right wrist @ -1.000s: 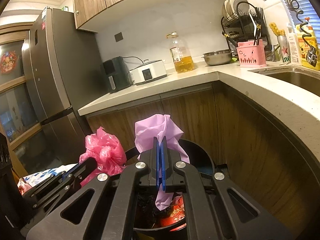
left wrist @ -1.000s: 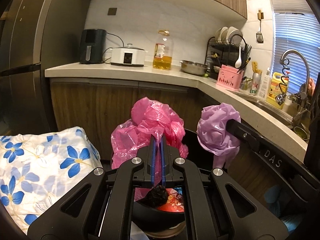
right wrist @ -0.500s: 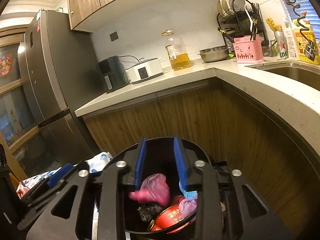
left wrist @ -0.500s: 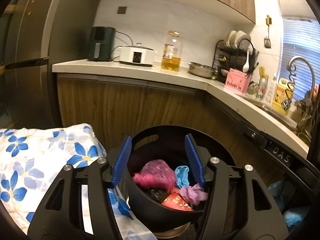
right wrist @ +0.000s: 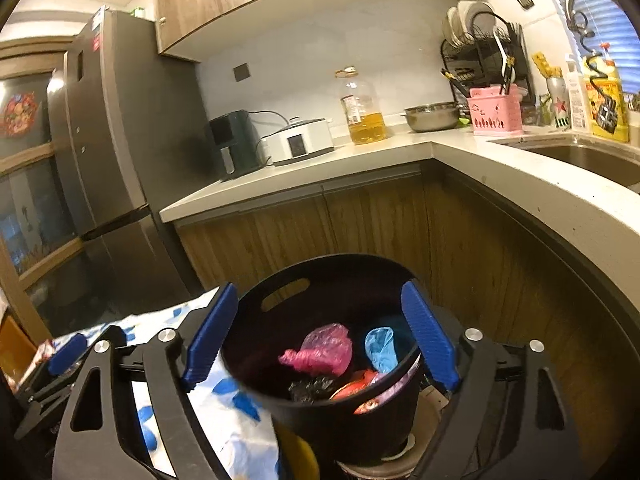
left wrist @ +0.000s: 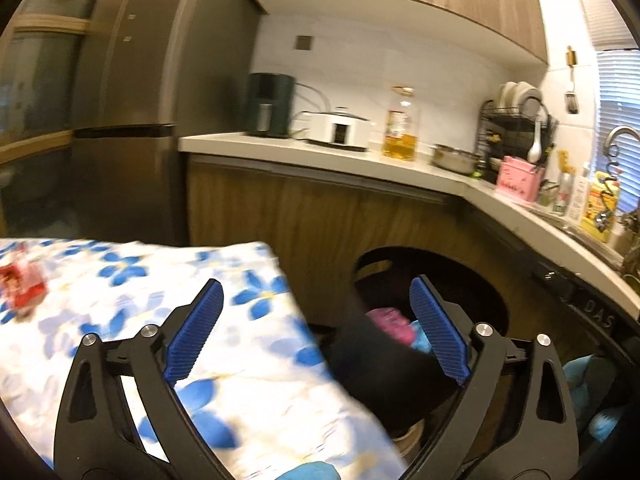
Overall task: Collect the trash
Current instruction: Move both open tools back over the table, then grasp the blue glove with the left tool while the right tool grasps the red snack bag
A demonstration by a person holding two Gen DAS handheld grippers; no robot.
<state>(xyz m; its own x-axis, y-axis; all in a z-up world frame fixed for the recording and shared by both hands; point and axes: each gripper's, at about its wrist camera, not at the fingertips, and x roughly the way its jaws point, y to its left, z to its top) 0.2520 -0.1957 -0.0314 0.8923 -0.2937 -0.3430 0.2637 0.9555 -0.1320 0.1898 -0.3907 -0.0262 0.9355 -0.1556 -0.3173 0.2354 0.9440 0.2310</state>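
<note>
My left gripper [left wrist: 316, 332], spread and empty, has just opened; the red wrapper [left wrist: 22, 284] lies far to its left on the surface [left wrist: 120, 320].

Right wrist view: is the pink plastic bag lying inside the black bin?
Yes, the crumpled pink plastic bag lies inside the black bin, beside a blue piece of trash.

A black round bin [right wrist: 340, 396] with a slot handle in its rim stood upright on the floor just beside the flowered cloth [right wrist: 224, 412]. Inside it lay a crumpled pink plastic bag [right wrist: 320, 350], a blue glove [right wrist: 381, 347] just right of the bag, a black wad [right wrist: 310, 388] below the bag, and red packaging [right wrist: 354, 390] against the bin's near wall.
</note>
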